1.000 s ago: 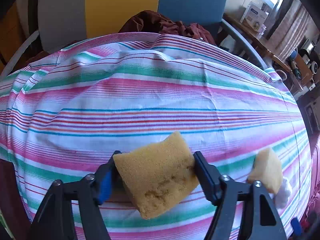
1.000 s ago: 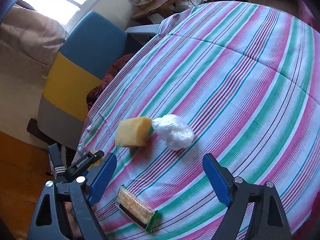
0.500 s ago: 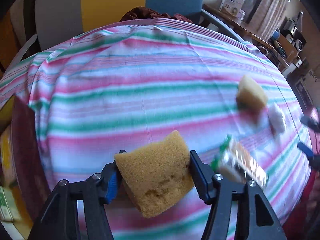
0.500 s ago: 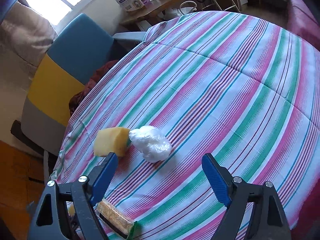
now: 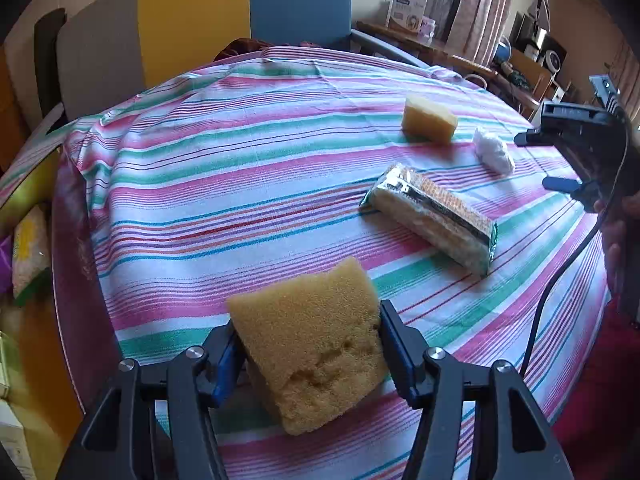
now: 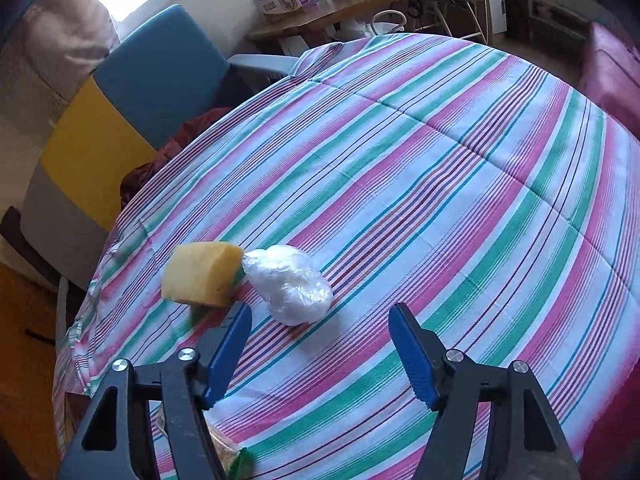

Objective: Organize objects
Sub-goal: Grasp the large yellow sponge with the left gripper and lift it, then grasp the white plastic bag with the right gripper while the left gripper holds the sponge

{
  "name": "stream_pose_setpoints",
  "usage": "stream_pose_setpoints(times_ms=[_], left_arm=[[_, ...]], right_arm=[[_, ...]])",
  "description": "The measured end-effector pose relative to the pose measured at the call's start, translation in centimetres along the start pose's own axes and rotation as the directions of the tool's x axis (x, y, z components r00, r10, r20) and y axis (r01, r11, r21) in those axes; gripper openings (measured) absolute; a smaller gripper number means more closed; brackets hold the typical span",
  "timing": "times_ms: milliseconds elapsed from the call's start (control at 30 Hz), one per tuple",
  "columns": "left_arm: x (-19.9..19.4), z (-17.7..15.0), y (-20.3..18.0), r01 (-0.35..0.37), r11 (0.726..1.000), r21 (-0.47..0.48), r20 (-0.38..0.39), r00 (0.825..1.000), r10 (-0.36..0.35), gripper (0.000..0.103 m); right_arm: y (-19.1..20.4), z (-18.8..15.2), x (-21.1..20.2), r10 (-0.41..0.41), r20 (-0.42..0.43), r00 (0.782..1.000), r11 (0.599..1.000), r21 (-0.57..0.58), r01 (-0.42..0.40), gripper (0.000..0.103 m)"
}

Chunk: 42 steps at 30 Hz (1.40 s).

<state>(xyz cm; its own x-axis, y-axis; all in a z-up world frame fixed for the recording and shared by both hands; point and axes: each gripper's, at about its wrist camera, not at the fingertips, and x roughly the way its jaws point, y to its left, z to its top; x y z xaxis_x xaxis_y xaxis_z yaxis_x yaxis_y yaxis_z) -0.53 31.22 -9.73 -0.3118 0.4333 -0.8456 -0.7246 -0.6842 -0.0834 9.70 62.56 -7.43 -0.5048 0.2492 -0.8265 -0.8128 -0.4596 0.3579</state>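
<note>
Two tongs | left tongs (image 5: 310,350) clamp sponge (image 5: 310,356) | right tongs (image 6: 320,350) spread, empty | no legible labels

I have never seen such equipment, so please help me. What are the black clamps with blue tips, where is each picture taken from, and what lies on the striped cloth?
The clamps are hand-held two-finger grippers; a person holds one in each hand, and each carries a wide-angle camera that looks along its fingers. One picture comes from the left gripper. It is shut on a sponge. The other picture comes from the right gripper, which is open and holds nothing. On the striped tablecloth lie a second sponge, a white plastic bundle touching or almost touching it, and a wrapped wafer pack. A blue, yellow and grey chair stands behind the table.
</note>
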Motion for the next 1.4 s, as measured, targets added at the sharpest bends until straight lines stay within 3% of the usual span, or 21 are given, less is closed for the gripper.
stream_pose_setpoints(times_ms=[267, 467, 500, 533, 567, 633, 800, 933, 1033, 1400], left_arm=[[0.2, -0.3, -0.1, -0.001, 1.000, 0.021, 0.008, 1.000, 0.000, 0.062], [0.2, -0.5, -0.2, -0.007, 1.000, 0.024, 0.022, 1.000, 0.006, 0.062], [0.2, -0.5, -0.2, -0.010, 1.000, 0.025, 0.025, 1.000, 0.009, 0.062], [0.2, -0.6, -0.3, -0.011, 1.000, 0.029, 0.028, 1.000, 0.010, 0.062], [0.2, -0.6, -0.3, -0.012, 0.999, 0.032, 0.032, 0.999, 0.011, 0.062], [0.2, -0.7, -0.3, -0.013, 0.999, 0.035, 0.038, 0.999, 0.012, 0.062], [0.3, -0.8, -0.5, -0.020, 0.999, 0.039, 0.051, 0.999, 0.018, 0.062], [0.3, -0.9, -0.4, -0.022, 0.999, 0.041, 0.058, 0.998, 0.019, 0.062], [0.2, -1.1, -0.5, -0.027, 0.999, 0.046, 0.068, 0.997, 0.024, 0.062], [0.2, -1.2, -0.7, -0.043, 0.998, 0.037, 0.077, 0.996, 0.040, 0.062]], right_arm=[[2.6, 0.3, 1.1, -0.045, -0.010, 0.999, 0.990, -0.131, 0.043, 0.074], [4.7, 1.7, 4.1, -0.156, -0.030, 0.987, 0.954, -0.265, 0.143, 0.078], [4.9, 1.7, 4.9, -0.181, -0.043, 0.983, 0.943, -0.292, 0.161, 0.074], [4.9, 1.6, 5.6, -0.201, -0.044, 0.979, 0.934, -0.308, 0.178, 0.064], [4.8, 1.6, 6.1, -0.211, -0.045, 0.976, 0.928, -0.322, 0.186, 0.030], [4.9, 1.2, 6.0, -0.221, -0.044, 0.974, 0.917, -0.349, 0.192, 0.032], [6.9, -0.9, 3.8, -0.139, -0.072, 0.988, 0.898, -0.430, 0.095, 0.031], [7.5, -3.7, 3.5, -0.062, -0.196, 0.979, 0.902, -0.432, -0.029, 0.032], [7.6, -5.2, 3.8, -0.100, -0.182, 0.978, 0.884, -0.467, 0.003, 0.032], [7.9, -5.6, 3.9, -0.107, -0.168, 0.980, 0.869, -0.494, 0.011, 0.032]])
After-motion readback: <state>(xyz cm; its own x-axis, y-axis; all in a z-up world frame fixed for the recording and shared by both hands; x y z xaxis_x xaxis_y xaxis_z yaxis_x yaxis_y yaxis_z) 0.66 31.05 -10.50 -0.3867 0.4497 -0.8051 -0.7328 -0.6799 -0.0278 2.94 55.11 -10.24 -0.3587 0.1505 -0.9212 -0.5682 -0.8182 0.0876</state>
